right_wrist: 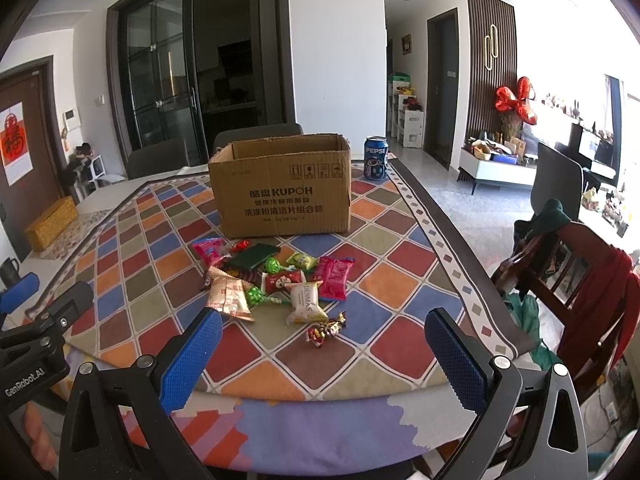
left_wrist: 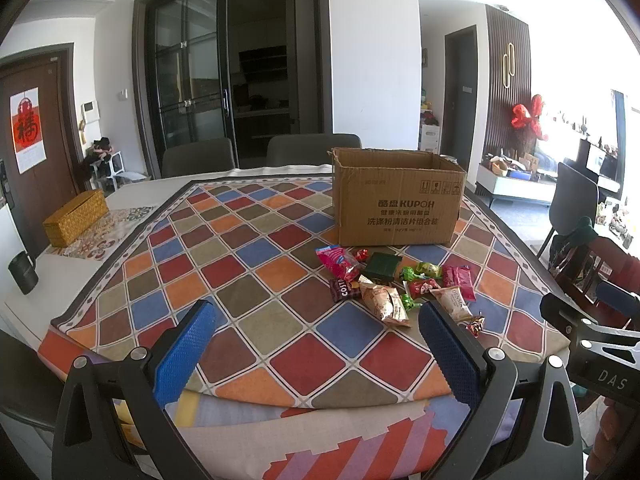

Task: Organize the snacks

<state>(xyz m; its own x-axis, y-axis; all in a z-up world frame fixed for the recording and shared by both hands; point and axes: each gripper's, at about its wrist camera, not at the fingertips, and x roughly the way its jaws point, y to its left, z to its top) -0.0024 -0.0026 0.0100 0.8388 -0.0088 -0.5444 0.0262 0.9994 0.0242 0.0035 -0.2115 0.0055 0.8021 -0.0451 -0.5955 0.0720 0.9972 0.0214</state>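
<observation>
Lying in a loose pile on the checked cloth of the table, the snacks are seen just in front of an open cardboard box. Both claws are held spread and empty at the near edge: the pile is found far and right of the left claw, straight ahead of the right claw. A Pepsi can is shown only by the right view.
</observation>
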